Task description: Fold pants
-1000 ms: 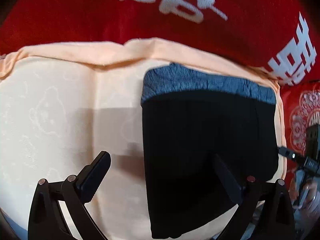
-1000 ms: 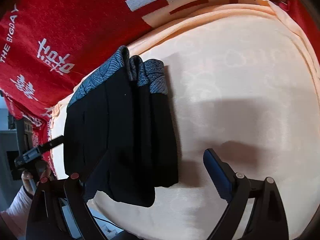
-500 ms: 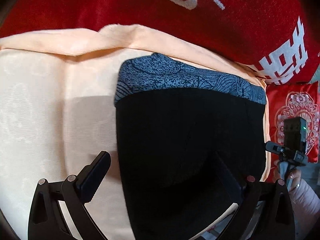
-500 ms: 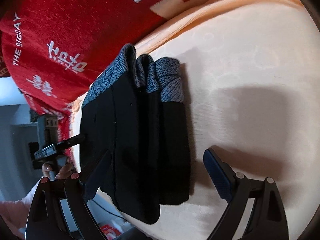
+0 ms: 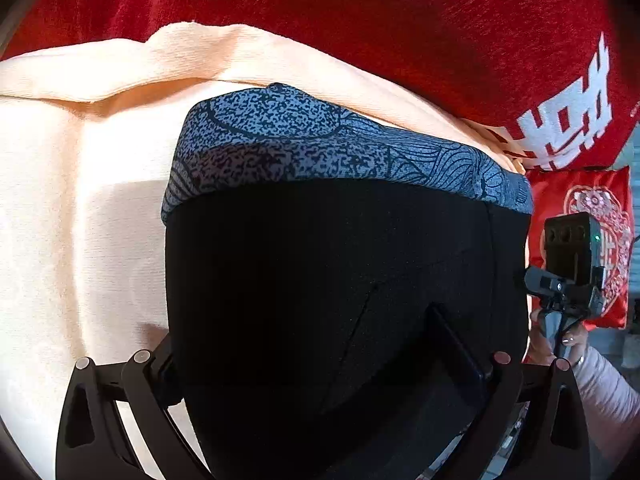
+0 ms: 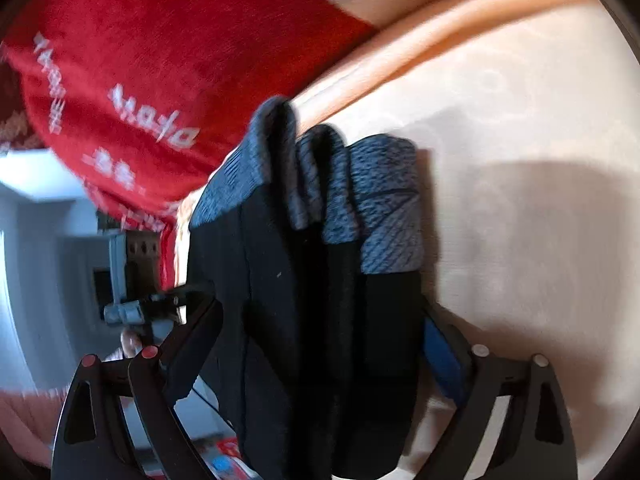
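**Both grippers straddle the folded pants on the peach sheet**

The black pants lie folded into a narrow stack on a peach sheet, with the grey patterned waistband at the far end, close to a red blanket with white lettering. Seen from the right wrist camera, the stack shows several layers side by side, the waistband bunched into three humps.

The left gripper sits low over the near part of the pants with its fingers spread wide. One finger shows at the left edge of the cloth, the other lies over the black fabric on the right; the pants are between them, but whether the pads press on the cloth cannot be told.

The right gripper also straddles the stack, its fingers apart. Its jaws have just been closing a little, with the pants between them. The blue pad sits right at the stack's edge; the opposite finger is just beside the other edge. The picture is blurred, so contact there is unclear.

At the right edge of the left wrist view, a hand in a pale sleeve holds the other gripper, in front of a red cushion.
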The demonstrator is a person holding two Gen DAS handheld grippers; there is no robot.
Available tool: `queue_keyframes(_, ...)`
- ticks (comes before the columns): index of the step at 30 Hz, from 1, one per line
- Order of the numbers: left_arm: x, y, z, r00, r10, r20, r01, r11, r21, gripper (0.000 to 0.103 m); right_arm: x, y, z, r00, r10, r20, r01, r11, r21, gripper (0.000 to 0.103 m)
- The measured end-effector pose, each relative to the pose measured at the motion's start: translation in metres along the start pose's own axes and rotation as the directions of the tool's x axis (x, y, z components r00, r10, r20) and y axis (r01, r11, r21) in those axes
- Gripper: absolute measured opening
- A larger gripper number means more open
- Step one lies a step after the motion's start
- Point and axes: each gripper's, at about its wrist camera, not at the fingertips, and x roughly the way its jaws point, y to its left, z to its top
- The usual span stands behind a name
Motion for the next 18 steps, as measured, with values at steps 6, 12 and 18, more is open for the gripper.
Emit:
queue_keyframes(6, -0.02, -0.021, -0.014, 0.994, 0.067, 0.086, -0.07, 0.997, 0.03, 0.078, -0.006, 0.012, -0.003, 0.997, -0.078, -0.005, 0.078, 0.997, 0.015, 0.051)
queue_keyframes(12, -0.047, -0.031, -0.029, 0.988, 0.082, 0.132, -0.08, 0.997, -0.02, 0.066, -0.021, 0.026, -0.011, 1.0, -0.011, 0.005, 0.011, 1.0, 0.027, 0.04)
queue_keyframes(18, -0.08, -0.035, -0.069, 0.987, 0.086, 0.137, -0.083, 0.996, -0.03, 0.066, -0.031, 0.049, -0.041, 1.0, 0.019, -0.017, -0.019, 1.0, 0.014, 0.04)
